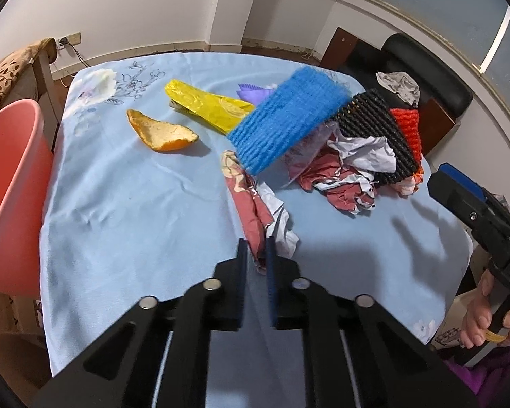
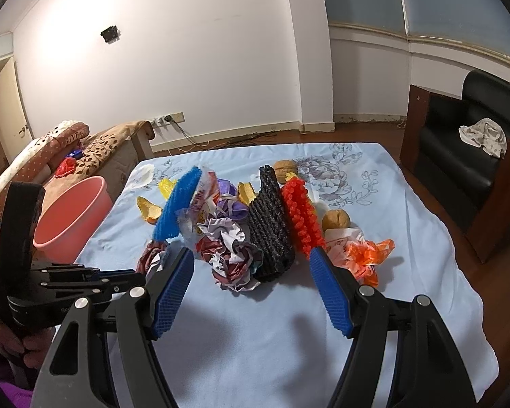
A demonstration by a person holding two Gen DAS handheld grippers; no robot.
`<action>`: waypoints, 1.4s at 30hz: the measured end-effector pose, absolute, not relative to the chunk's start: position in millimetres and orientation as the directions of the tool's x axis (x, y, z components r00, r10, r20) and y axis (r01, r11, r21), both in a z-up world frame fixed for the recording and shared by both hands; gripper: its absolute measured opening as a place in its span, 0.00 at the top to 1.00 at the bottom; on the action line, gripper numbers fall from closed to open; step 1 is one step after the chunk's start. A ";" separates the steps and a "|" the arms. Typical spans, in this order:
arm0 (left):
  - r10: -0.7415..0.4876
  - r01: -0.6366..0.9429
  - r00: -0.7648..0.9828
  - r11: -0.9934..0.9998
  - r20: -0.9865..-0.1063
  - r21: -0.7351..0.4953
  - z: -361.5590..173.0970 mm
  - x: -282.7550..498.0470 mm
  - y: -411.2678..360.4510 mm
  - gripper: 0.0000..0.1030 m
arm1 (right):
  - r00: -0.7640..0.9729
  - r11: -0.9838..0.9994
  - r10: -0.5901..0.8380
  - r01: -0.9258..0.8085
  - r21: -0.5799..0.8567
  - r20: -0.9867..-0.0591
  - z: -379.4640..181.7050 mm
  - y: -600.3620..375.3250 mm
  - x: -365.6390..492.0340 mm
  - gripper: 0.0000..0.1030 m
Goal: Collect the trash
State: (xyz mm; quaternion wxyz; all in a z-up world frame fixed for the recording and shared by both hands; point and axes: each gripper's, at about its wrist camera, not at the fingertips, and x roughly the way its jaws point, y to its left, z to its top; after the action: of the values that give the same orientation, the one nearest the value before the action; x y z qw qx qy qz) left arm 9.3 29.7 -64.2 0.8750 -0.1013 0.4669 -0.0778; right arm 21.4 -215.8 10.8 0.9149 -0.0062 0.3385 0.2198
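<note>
My left gripper [image 1: 256,245] is shut on a crumpled red-and-white paper wrapper [image 1: 251,200] and holds it just above the blue tablecloth [image 1: 136,210]. My right gripper [image 2: 251,263] is open and empty, above the cloth just in front of the trash pile. The pile holds a crumpled red-and-white paper [image 2: 226,251], blue foam net [image 2: 178,204], black foam net [image 2: 270,227], red foam net [image 2: 301,217], orange plastic bag [image 2: 369,255], two walnuts [image 2: 336,219] and orange peel [image 1: 161,132]. A yellow wrapper [image 1: 204,103] lies further back.
A pink bin [image 2: 69,217] stands off the table's left edge, also in the left wrist view [image 1: 10,190]. A patterned sofa [image 2: 95,149] is behind it. A black armchair [image 2: 465,159] with a cloth stands at the right.
</note>
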 end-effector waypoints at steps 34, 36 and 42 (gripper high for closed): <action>-0.232 0.051 0.624 0.965 -0.746 -0.257 -45.4 0.2 34.9 0.94 | 0.526 0.822 0.505 -0.536 0.193 -0.685 8.4 -147.7 82.2 0.70; -0.232 0.051 0.622 0.965 -0.748 -0.257 -46.6 0.8 35.2 0.94 | 0.525 0.818 0.506 -0.542 0.190 -0.684 7.2 -145.5 81.9 0.78; -0.223 0.041 0.623 0.966 -0.749 -0.254 -47.8 1.3 37.6 0.94 | 0.542 0.817 0.515 -0.544 0.190 -0.664 11.0 -145.2 79.7 0.94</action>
State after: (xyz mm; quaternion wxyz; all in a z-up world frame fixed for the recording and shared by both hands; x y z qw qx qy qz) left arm 1.3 37.6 -47.8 0.8946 -0.1066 0.4276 -0.0737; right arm 79.7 -145.2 11.0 0.8780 -0.0194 0.3712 0.3016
